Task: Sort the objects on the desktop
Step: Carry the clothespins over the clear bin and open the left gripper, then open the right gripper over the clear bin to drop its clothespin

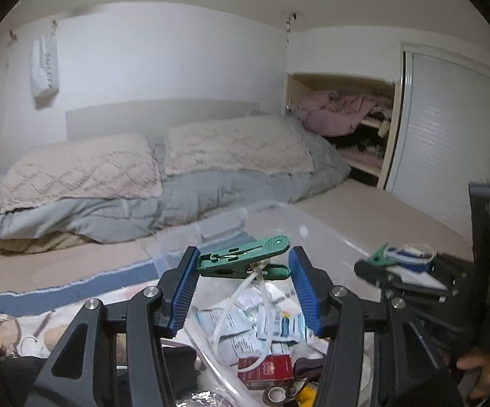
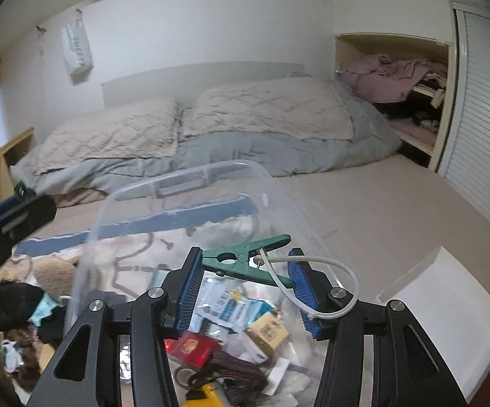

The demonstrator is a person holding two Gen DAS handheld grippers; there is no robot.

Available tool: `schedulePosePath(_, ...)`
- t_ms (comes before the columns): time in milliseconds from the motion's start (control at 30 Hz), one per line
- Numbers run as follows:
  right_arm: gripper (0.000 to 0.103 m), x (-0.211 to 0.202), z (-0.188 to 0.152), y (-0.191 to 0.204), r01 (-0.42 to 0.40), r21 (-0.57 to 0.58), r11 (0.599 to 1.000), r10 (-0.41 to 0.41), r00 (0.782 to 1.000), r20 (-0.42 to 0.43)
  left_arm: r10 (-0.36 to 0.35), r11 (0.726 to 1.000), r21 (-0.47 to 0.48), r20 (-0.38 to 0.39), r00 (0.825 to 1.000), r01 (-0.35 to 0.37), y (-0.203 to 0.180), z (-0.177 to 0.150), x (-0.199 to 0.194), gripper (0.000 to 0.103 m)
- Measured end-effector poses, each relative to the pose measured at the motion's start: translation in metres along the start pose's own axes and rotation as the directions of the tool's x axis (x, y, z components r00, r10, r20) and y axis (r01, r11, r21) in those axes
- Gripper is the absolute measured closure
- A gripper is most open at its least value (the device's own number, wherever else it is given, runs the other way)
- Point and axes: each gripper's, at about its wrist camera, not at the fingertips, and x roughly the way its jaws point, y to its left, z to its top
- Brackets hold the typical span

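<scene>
My left gripper [image 1: 243,264] is shut on a green clip [image 1: 245,259] with a clear plastic loop hanging from it, held above a clear plastic bin [image 1: 231,224]. My right gripper [image 2: 245,268] is shut on a second green clip [image 2: 245,259] with a white loop [image 2: 326,285], over the same bin [image 2: 177,186]. The right gripper also shows at the right of the left wrist view [image 1: 380,264], with its clip's tip sticking out. The bin holds packets, a red box [image 2: 190,346], a small tan box [image 2: 268,330] and cords.
The bin sits on a bed with a patterned blanket [image 2: 136,257]. Pillows [image 2: 265,105] and a grey duvet [image 2: 245,156] lie behind. A white lid [image 2: 448,308] lies at right. An open closet [image 2: 401,78] with a slatted door stands at far right.
</scene>
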Motion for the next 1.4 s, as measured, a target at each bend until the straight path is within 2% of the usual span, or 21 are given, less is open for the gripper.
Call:
schedulePosePath(200,0.051,0.012,0.004,-0.006,0.013,0.048,0.999,-0.012,1.000,-0.020,-0.069,0.998,-0.004,-0.127,0.989,0.069,0.000,-0.012,0.032,0.049)
schedulePosePath(333,0.051,0.015,0.007,-0.007,-0.001,0.065,0.998,0.002,1.000,-0.028,-0.073,0.997,-0.004,-0.190,0.979,0.073,0.000,-0.019,0.048,0.049)
schedulePosePath(633,0.051,0.018,0.007,-0.009,-0.008,0.083,0.997,0.012,0.999,-0.046,-0.096,0.993,0.036,-0.328,0.940,0.114,-0.015,-0.037,0.068,0.049)
schedulePosePath(933,0.051,0.018,0.004,-0.013,0.005,0.100,0.995,0.001,0.998,-0.060,-0.063,0.985,0.127,-0.364,0.929,0.117,-0.034,-0.047,0.066,0.049)
schedulePosePath(1100,0.051,0.017,0.003,-0.012,0.005,0.099,0.995,0.001,0.998,-0.061,-0.040,0.987,0.134,-0.345,0.938,0.092,-0.034,-0.045,0.063,0.049)
schedulePosePath(1133,0.051,0.017,0.003,-0.011,0.004,0.099,0.995,0.002,0.998,-0.061,-0.038,0.987,0.131,-0.345,0.938,0.088,-0.033,-0.044,0.063,0.047)
schedulePosePath(1200,0.051,0.017,0.003,-0.011,-0.001,0.100,0.995,0.007,0.998,-0.063,-0.030,0.988,0.134,-0.344,0.938,0.081,-0.032,-0.043,0.062,0.025)
schedulePosePath(1267,0.051,0.016,0.003,-0.011,-0.007,0.101,0.995,0.014,0.998,-0.066,-0.023,0.987,0.145,-0.326,0.945,0.074,-0.033,-0.042,0.058,0.022)
schedulePosePath(1400,0.051,0.014,0.003,-0.009,-0.013,0.100,0.995,0.020,0.997,-0.068,-0.037,0.986,0.141,-0.311,0.950,0.084,-0.032,-0.039,0.053,0.022)
